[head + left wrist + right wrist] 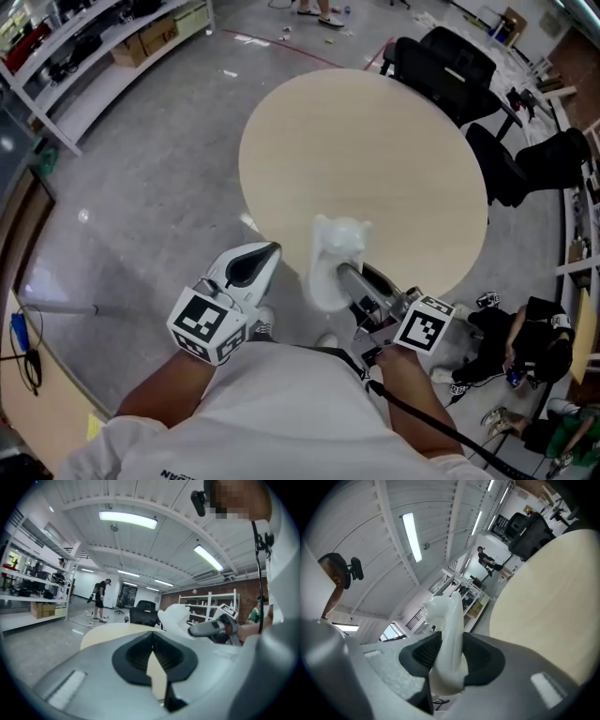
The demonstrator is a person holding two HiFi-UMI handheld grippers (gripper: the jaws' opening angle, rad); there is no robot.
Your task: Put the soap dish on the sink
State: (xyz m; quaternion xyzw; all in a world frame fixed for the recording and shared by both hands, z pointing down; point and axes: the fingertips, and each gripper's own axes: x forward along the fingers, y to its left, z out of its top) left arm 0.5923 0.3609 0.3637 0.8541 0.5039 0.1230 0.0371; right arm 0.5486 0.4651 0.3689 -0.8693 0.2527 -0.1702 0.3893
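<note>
— Nearest the head camera, what shows?

— White shirt of the person, then both hands just beyond it. Each hand carries a grey gripper with a cube of black-and-white square markers.

— Where is the soap dish?

— The white, translucent plastic soap dish, moulded like a small animal with ears, is in the right gripper. It stands on edge in the air, above the near rim of the round, pale beige bench.

— How does it sit against the fingers?

— In the right gripper view, the black ribbed fingers are clamped on its lower part, one on each flat side. The eared end pokes out well past the fingertips.

— And the other side?

— The left gripper is held just beside it, apart from the dish. Its fingers meet at the tips with nothing between them; only the bench shows through the gap behind the tips.

— Anything around?

— Black office chairs stand at the bench's far side on a glossy grey floor.
</note>
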